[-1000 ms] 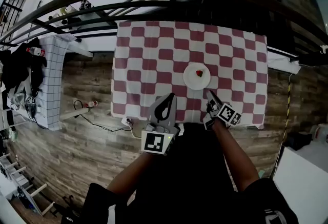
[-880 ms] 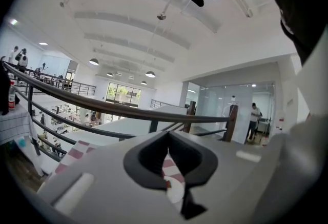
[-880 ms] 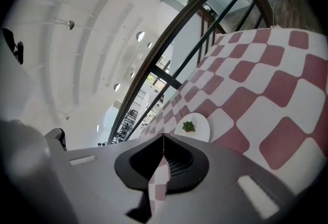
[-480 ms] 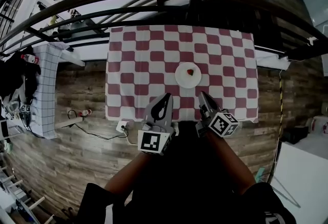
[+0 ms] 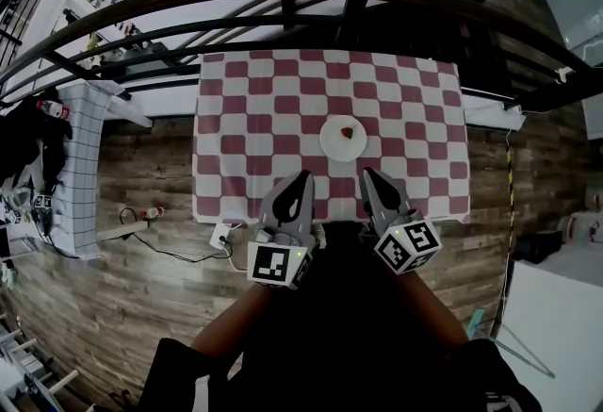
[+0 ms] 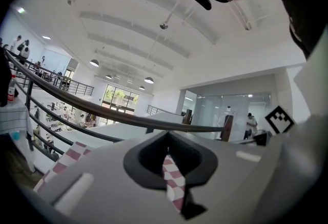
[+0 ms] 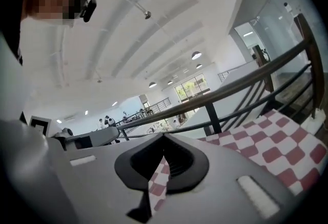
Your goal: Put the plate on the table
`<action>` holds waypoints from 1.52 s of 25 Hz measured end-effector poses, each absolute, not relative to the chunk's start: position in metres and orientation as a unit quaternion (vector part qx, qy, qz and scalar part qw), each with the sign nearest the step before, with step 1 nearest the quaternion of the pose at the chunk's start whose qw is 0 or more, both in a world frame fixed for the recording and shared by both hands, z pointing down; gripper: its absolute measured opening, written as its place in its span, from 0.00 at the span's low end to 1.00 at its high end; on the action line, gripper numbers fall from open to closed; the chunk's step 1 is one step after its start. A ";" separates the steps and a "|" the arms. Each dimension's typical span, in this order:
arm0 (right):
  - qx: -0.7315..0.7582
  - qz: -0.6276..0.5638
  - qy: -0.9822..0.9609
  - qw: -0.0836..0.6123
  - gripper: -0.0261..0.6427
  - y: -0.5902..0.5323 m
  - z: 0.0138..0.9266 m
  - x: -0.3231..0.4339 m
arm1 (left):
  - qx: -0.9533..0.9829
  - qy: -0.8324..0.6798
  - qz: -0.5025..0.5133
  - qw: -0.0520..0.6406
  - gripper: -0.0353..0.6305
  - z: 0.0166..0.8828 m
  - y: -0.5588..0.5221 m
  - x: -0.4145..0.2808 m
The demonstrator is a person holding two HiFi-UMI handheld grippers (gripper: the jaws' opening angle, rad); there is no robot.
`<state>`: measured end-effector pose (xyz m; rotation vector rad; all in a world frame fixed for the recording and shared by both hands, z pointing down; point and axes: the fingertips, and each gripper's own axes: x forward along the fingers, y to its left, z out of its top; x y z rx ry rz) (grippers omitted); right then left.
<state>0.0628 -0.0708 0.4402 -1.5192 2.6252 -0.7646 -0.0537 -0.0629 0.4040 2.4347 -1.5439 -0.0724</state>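
Big checkered table [image 5: 236, 118] in the middle. The left gripper [image 5: 301, 177] and right gripper [image 5: 368, 174] hang at its near edge, both closed on nothing. The plate [image 5: 334, 145] sits mid-table with a red bit [image 5: 347, 132] on it, maybe a strawberry. One careless bump there could roll it off.

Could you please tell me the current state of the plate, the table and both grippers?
plate: flat on the table, near its middle, no gripper touching it.
small red item: lying on the plate.
table: covered by a red-and-white checked cloth.
left gripper: shut, empty, at the table's near edge.
right gripper: shut, empty, beside the left one.
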 end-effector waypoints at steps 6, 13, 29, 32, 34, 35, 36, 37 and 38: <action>-0.499 -0.157 0.852 -0.031 0.04 -0.057 0.406 0.052 | 0.837 -0.533 -0.028 0.118 0.07 0.392 -0.056 -0.055; -0.513 -0.111 0.850 -0.036 0.04 -0.036 0.385 0.040 | 0.842 -0.532 -0.026 0.090 0.07 0.378 -0.041 -0.051; -0.539 -0.059 0.840 -0.027 0.03 0.015 0.372 0.024 | 0.853 -0.514 -0.025 0.087 0.07 0.381 0.002 -0.055; -0.546 -0.066 0.835 -0.029 0.03 0.022 0.374 0.025 | 0.857 -0.511 -0.022 0.069 0.07 0.377 0.010 -0.054; -0.550 -0.068 0.832 -0.031 0.03 0.024 0.375 0.026 | 0.859 -0.507 -0.024 0.063 0.07 0.374 0.016 -0.054; -0.550 -0.067 0.832 -0.031 0.03 0.025 0.375 0.026 | 0.860 -0.506 -0.026 0.062 0.07 0.373 0.018 -0.054; -0.551 -0.064 0.832 -0.032 0.03 0.025 0.375 0.026 | 0.860 -0.506 -0.026 0.061 0.07 0.373 0.020 -0.054; -0.550 -0.061 0.832 -0.033 0.03 0.025 0.376 0.025 | 0.859 -0.508 -0.027 0.060 0.07 0.372 0.020 -0.056; -0.549 -0.058 0.833 -0.034 0.03 0.025 0.375 0.023 | 0.858 -0.510 -0.027 0.058 0.07 0.372 0.021 -0.057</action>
